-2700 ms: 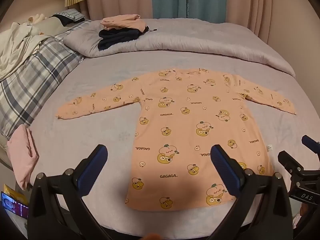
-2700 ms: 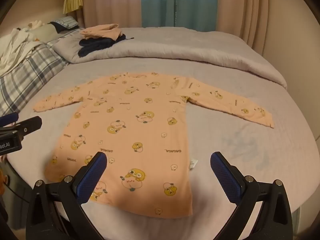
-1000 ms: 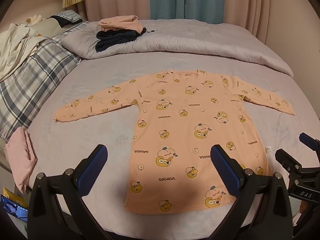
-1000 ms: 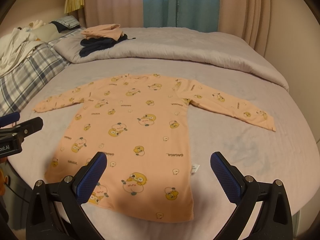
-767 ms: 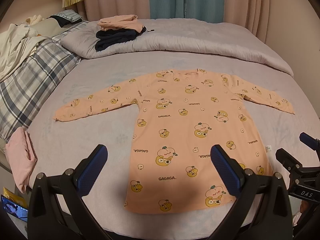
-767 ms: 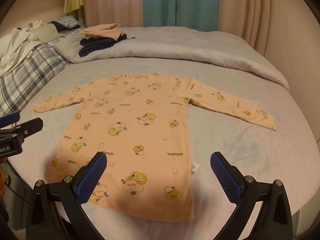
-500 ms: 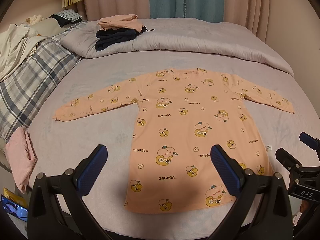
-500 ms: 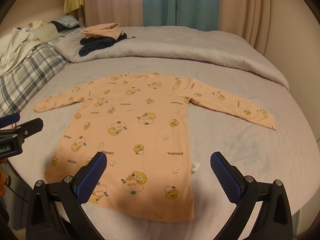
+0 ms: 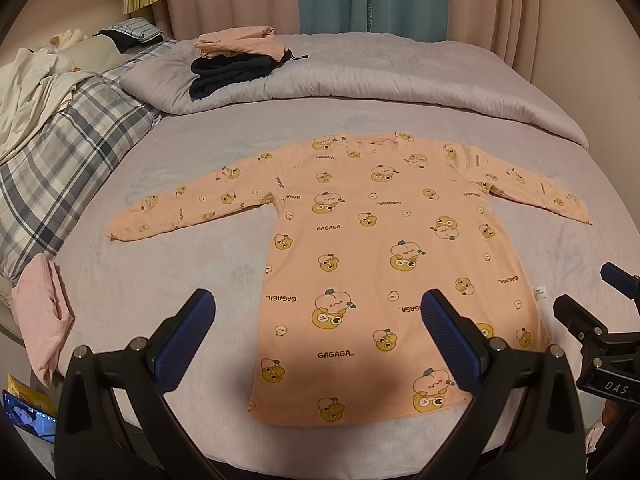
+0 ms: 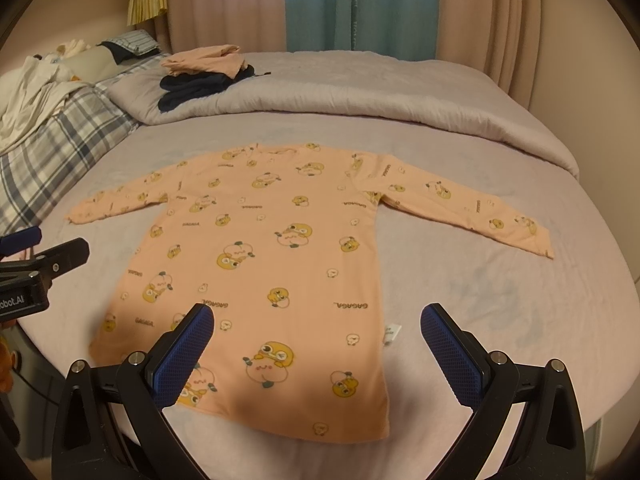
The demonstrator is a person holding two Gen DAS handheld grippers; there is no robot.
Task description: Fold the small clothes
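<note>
A peach long-sleeved child's top (image 9: 384, 256) with yellow cartoon prints lies flat and spread out on the grey bed, both sleeves stretched sideways, hem toward me. It also shows in the right wrist view (image 10: 264, 264). My left gripper (image 9: 318, 340) is open and empty, held above the hem near the bed's front edge. My right gripper (image 10: 318, 344) is open and empty, also above the hem, to the right of the left one. Each gripper shows at the edge of the other's view.
A folded pile of dark and peach clothes (image 9: 236, 60) sits on the rolled grey duvet (image 9: 400, 76) at the back. A plaid pillow (image 9: 52, 168) and white bedding lie at left. A folded pink garment (image 9: 42, 316) hangs at the bed's left front edge.
Both grippers have drawn back slightly from the top and stay open; the top has not moved.
</note>
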